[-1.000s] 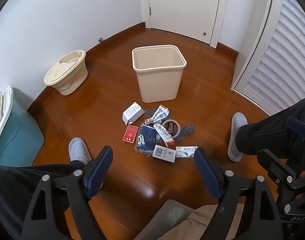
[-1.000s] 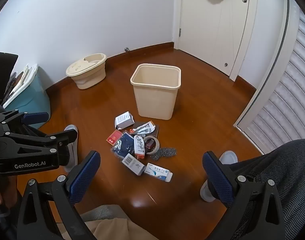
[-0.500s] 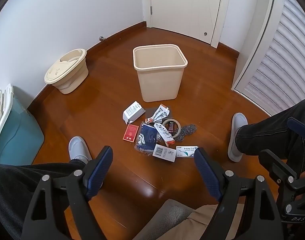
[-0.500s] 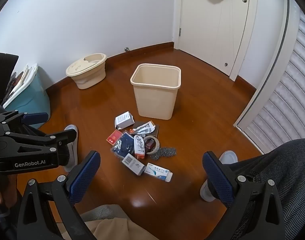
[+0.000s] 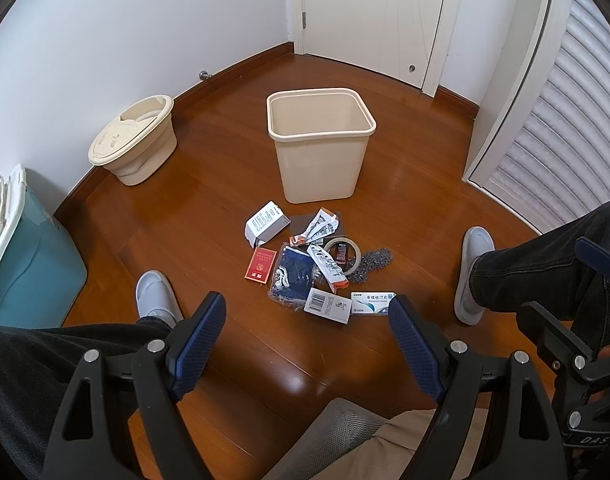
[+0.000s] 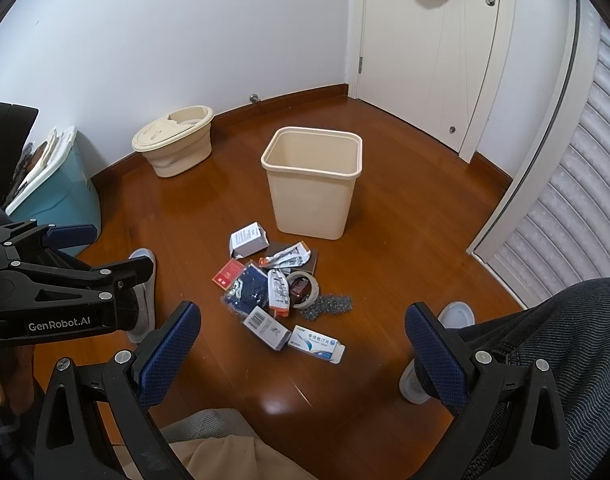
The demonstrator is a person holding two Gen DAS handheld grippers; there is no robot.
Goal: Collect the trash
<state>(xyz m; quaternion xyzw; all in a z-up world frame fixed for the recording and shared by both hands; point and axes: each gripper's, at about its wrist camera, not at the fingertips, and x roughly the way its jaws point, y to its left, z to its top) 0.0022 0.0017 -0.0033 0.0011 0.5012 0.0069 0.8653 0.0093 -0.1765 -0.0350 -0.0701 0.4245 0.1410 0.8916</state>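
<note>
The left gripper (image 5: 307, 332) hangs above the wood floor (image 5: 209, 216) with its blue-padded fingers (image 5: 197, 344) spread wide and nothing between them. The right gripper (image 6: 303, 350) is likewise spread wide and empty, its pads (image 6: 169, 354) well apart. Ahead of both pairs of fingertips, roughly centred between them, lies the trash pile (image 5: 319, 268): a white box (image 5: 267, 224) at its far left, a red card (image 5: 260, 266) just nearer, a dark blue bag (image 5: 293, 280) in the middle, torn wrappers (image 5: 317, 230) and a tape roll (image 5: 343, 252) further on, a steel scourer (image 5: 373, 264) to the right, and nearest the fingers a barcode box (image 5: 327, 305) touching a blue-and-white medicine box (image 5: 372, 302). The medicine box lies just beyond the left gripper's right fingertip. Past the pile stands the open beige bin (image 5: 321, 144), upright, near the litter but apart from it. Far left of the fingers, by the wall, sit a beige tub (image 5: 135, 144) and a teal container (image 5: 29, 248). A grey slipper (image 5: 155, 294) rests beside the left gripper's left finger, another (image 5: 473, 272) off to the right. In the right wrist view the left gripper (image 6: 71, 234) shows at the left edge.
</note>
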